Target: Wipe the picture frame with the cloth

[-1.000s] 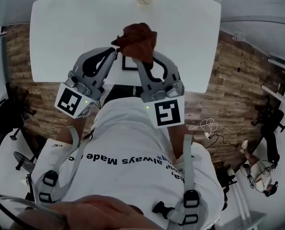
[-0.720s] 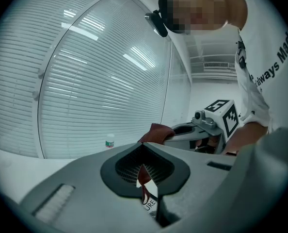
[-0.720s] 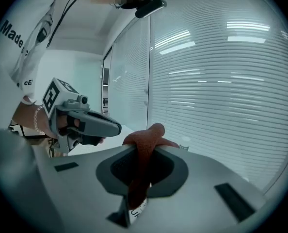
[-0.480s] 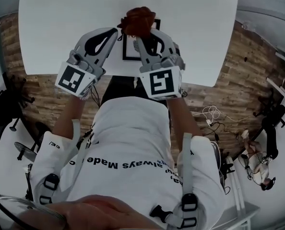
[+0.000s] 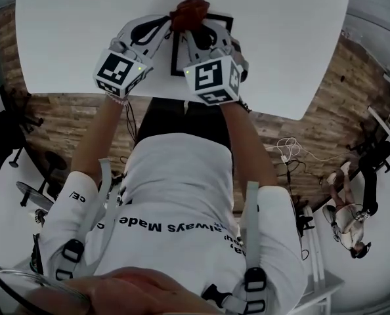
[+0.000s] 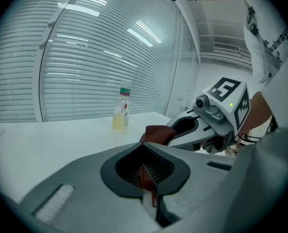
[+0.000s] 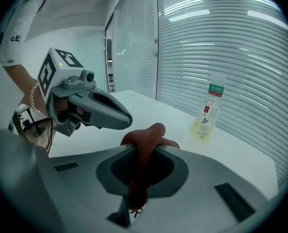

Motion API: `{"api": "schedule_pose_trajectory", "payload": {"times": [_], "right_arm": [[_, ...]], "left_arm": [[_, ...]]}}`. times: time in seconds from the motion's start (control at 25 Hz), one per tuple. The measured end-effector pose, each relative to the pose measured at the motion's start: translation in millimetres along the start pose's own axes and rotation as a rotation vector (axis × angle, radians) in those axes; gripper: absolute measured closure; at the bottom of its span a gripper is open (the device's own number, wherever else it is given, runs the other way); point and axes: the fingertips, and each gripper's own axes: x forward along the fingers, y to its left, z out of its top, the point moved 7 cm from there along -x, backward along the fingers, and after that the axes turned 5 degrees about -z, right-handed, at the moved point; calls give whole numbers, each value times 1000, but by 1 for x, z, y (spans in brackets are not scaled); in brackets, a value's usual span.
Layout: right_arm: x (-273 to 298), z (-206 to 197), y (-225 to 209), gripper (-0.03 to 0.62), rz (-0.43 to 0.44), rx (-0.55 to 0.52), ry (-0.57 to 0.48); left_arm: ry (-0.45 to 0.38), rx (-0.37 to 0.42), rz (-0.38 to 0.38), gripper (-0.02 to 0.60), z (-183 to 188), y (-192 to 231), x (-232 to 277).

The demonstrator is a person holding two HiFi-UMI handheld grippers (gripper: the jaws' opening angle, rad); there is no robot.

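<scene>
Directly beneath the tips of the right gripper (image 5: pixel 196 30) the picture frame (image 5: pixel 225 22) was seen lying flat on the white table (image 5: pixel 70 31), its black border showing past the jaws; its longer side was judged to run away from the person, roughly along the line of the jaws, though much of it was covered; the rust-brown cloth (image 5: pixel 190 12) was bunched where both sets of tips met, over the frame's far edge; the right jaws were clamped on a fold of it, drawn back through their opening; the left gripper (image 5: pixel 167 23), angled in from the frame's left, was closed too, with what appeared to be a thin strip of the same cloth pinched inside; the right gripper was judged the nearer to the frame's face, so a press straight down and a stroke along the long side seemed called for; a drink bottle (image 7: pixel 207 113) stood well ahead of both.
</scene>
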Motion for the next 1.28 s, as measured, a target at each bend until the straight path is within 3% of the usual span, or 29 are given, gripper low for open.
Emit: {"api": "schedule_pose_trajectory", "payload": {"times": [0.24,0.48,1.0,1.28], "right_arm": [[38,-25,12,579,-4,-77,109],[33,-30,7,579,-37,-141,126],[14,-54,-16,579,-95,-155,175],[5,-63,-29,579,-112,-165,191]], "left_arm": [[55,4,5,578,-24,8,5],[72,19,-6,578,-24,-4,15],[152,54,-17,578,-51,1,30],[226,117,-28,578,-59,5,41]]}}
